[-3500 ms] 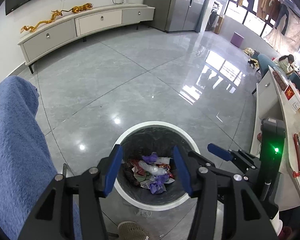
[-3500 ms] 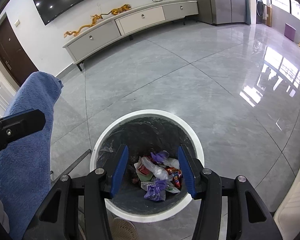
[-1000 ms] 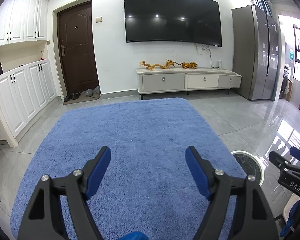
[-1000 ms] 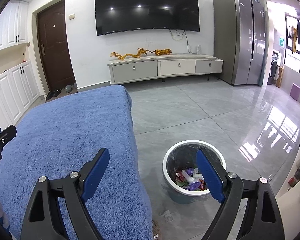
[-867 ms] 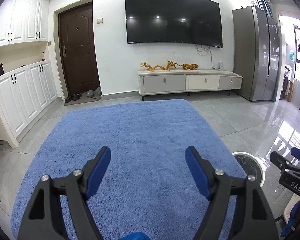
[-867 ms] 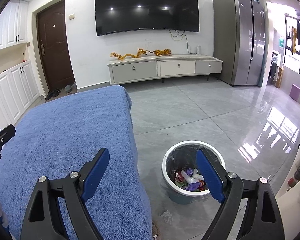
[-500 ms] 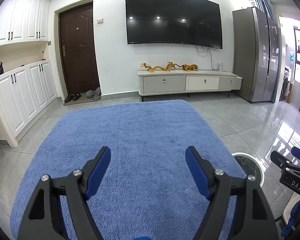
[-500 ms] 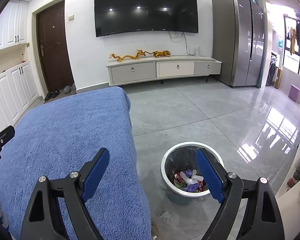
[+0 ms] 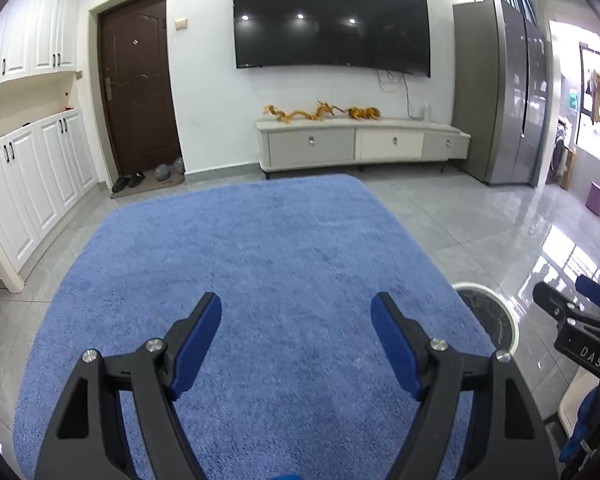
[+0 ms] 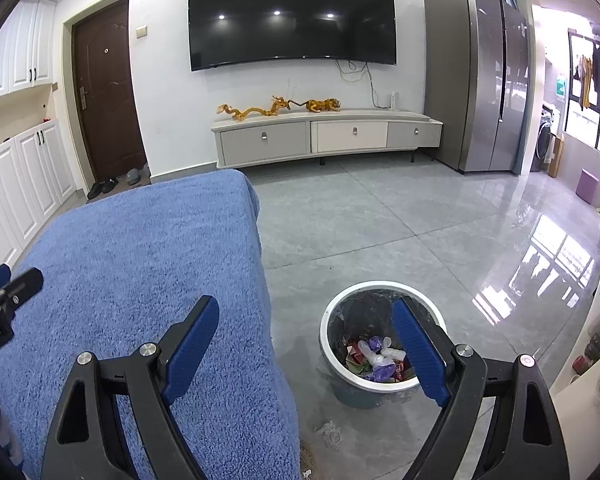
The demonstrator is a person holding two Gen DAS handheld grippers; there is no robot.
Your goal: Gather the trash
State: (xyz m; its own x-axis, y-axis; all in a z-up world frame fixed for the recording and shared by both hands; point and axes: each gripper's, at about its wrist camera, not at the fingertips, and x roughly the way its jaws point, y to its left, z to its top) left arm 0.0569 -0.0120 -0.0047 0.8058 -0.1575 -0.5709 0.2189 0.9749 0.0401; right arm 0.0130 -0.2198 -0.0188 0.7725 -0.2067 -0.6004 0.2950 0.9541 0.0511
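Trash (image 10: pixel 374 360): crumpled wrappers and soft plastic lying in the bin (image 10: pixel 380 390) on the floor just beside the blue cloth (image 10: pixel 140 264). I judge it light and crushable; I'd pinch a fold. Left gripper (image 9: pixel 296 340) and right gripper (image 10: pixel 306 342) both gape wide, holding nothing.

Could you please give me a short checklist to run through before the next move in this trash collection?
1. Left gripper empty, jaws apart: ok.
2. Right gripper empty, jaws apart: ok.
3. Blue cloth surface free of trash: ok in the part both views show; its near edge is hidden behind the grippers.
4. Trash bin upright on the floor beside the cloth: ok.
5. Collected trash lies inside the bin: ok.
6. Floor around the bin clean: not ok, a small pale scrap lies in front of the bin.
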